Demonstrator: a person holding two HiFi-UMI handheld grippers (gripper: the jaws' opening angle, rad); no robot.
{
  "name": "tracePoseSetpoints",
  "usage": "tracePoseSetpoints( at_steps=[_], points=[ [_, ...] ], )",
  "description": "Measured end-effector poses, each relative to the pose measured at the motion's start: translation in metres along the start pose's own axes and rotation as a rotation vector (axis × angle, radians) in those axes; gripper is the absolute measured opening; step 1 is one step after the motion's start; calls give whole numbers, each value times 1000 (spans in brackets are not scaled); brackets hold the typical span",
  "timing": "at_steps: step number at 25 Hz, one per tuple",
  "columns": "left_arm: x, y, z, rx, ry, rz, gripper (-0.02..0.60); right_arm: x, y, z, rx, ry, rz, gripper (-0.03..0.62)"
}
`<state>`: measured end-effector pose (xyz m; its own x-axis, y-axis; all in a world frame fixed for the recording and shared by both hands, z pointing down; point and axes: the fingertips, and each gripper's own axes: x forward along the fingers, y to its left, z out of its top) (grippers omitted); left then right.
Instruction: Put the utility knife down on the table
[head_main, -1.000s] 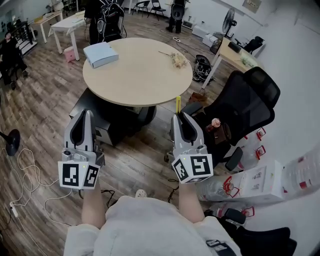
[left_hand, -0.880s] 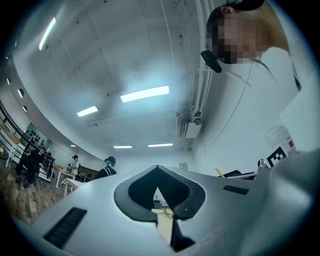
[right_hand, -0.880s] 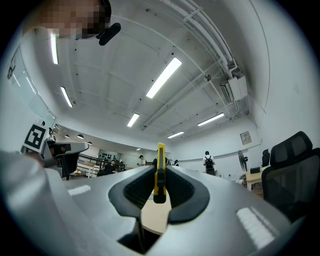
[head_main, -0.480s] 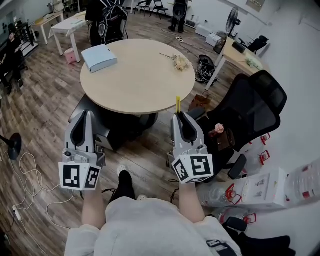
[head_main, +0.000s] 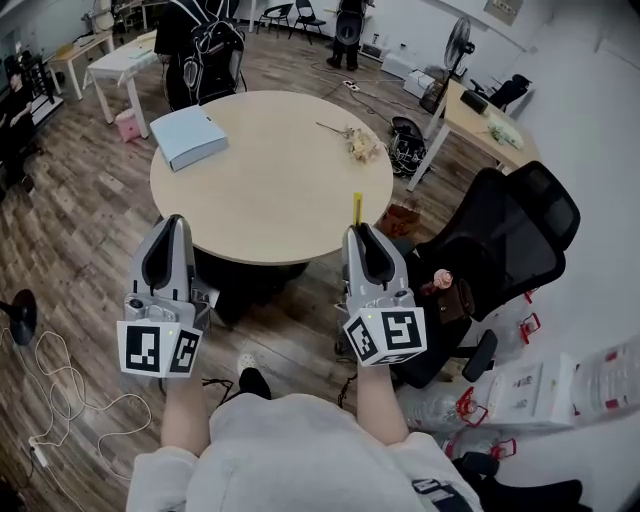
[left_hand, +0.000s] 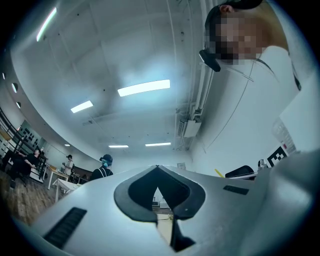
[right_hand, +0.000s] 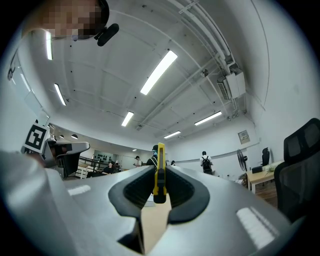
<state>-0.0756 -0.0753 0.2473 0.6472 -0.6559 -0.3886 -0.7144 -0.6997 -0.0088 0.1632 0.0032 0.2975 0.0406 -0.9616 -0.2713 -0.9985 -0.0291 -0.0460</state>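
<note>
We hold the utility knife (head_main: 357, 208) in the right gripper (head_main: 358, 230). Its fingers are pressed onto the knife from both sides, and the yellow body stands out past their tips. In the right gripper view the knife stands upright on its edge between the dark pads, yellow with a black slider part. It is held in the air rather than lying on anything, and in the head view its far end shows against the near rim of the round bench (head_main: 270, 190).

The left gripper (head_main: 174, 222) is held level beside the right one, well apart from it. In its own view the fingers meet at their tips with nothing between them.

On the far left part of the bench lies a pale blue box (head_main: 188, 136). It is shut, so we cannot tell what is in it. A dried flower sprig (head_main: 358, 146) lies on the far right part, well apart from the box.

To the right of the bench stands a black office chair (head_main: 515, 230), with a brown bag (head_main: 452, 297) on its seat. White cartons (head_main: 528, 385) lie on the floor at the right. Their red print is too small for us to read. Each gripper's cube carries black and white square markers and no words.
</note>
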Motion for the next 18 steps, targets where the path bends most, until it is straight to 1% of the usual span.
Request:
tracePoseSetpoints(
  at_steps=[8, 18],
  points=[
    [65, 57, -19, 2, 3, -38, 8, 79, 3, -18, -5, 0, -25, 74],
    [124, 112, -50, -10, 16, -79, 8, 151, -2, -44, -2, 2, -79, 74]
  ],
)
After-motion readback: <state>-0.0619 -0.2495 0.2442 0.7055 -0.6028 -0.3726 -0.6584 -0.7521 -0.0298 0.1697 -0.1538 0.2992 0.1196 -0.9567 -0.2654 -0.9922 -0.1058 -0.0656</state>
